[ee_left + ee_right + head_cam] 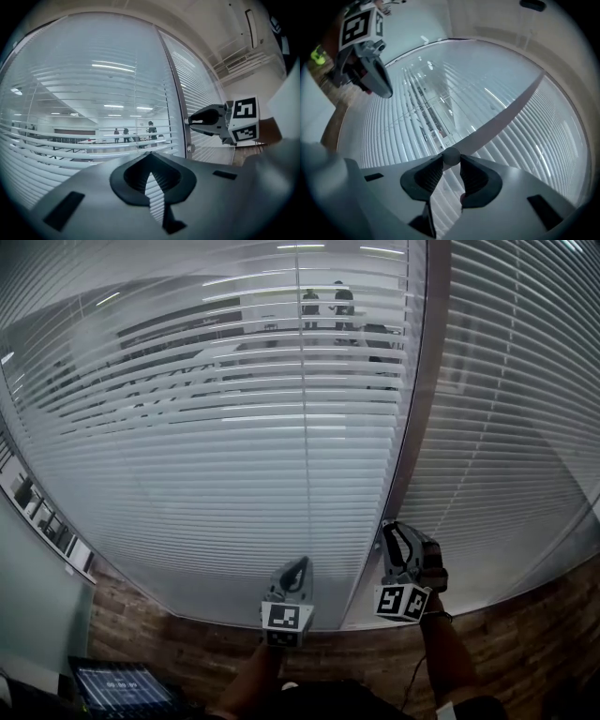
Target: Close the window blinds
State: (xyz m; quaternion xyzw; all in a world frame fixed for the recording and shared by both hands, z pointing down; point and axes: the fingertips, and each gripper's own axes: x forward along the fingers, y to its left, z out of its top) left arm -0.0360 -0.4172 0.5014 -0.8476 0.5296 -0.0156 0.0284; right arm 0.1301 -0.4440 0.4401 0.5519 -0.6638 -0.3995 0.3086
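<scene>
The right claw (451, 163) is clamped on a small round knob (451, 155) on the post (429, 362) between two panes. The window blinds (234, 474) hang down with their slats partly open. The left claw (150, 156) is pressed together, empty, near the right one.

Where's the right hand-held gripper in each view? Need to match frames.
Head view: right hand-held gripper low, right of centre.
Left gripper view: mid-right, nose at frame post.
Right gripper view: bottom centre, jaws on round knob.
Shared landmark: frame post between the blinds.
</scene>
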